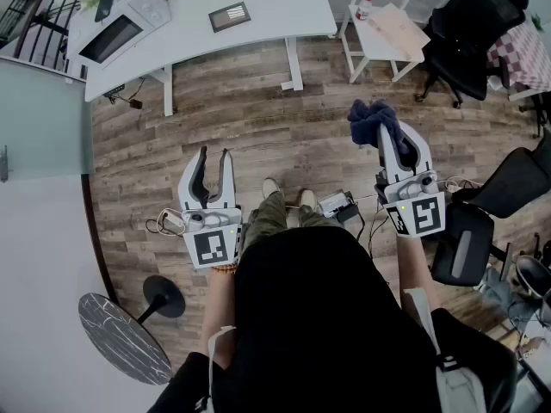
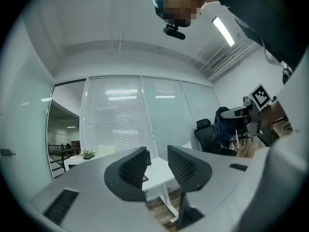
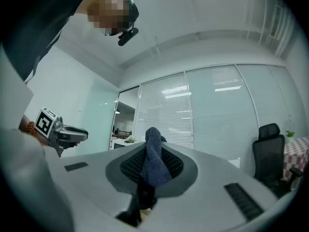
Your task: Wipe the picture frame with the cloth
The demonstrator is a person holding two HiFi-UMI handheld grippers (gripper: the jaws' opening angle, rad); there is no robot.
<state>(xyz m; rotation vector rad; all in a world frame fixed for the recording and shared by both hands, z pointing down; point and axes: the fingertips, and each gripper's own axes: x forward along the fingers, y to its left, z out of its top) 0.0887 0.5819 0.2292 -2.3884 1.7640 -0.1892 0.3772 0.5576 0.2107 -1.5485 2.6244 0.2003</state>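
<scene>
Currently: approach step, wiping not begun.
- Right gripper (image 1: 389, 144): jaws pinching dark blue cloth (image 1: 372, 120), cloth bunched past tips.
- Left gripper (image 1: 213, 157): jaws spread, nothing between.
- Picture frame (image 1: 230, 15): flat on white desk (image 1: 275, 3), near front edge, toward right end, well apart from both grippers.
- Next move, judged: carry cloth over to desk, lower onto frame face; left gripper free to steady frame.
- Writing: none legible — only square marker codes on gripper cubes.

Bright even ceiling light, sharp focus, strong fisheye vignetting at edges
</scene>
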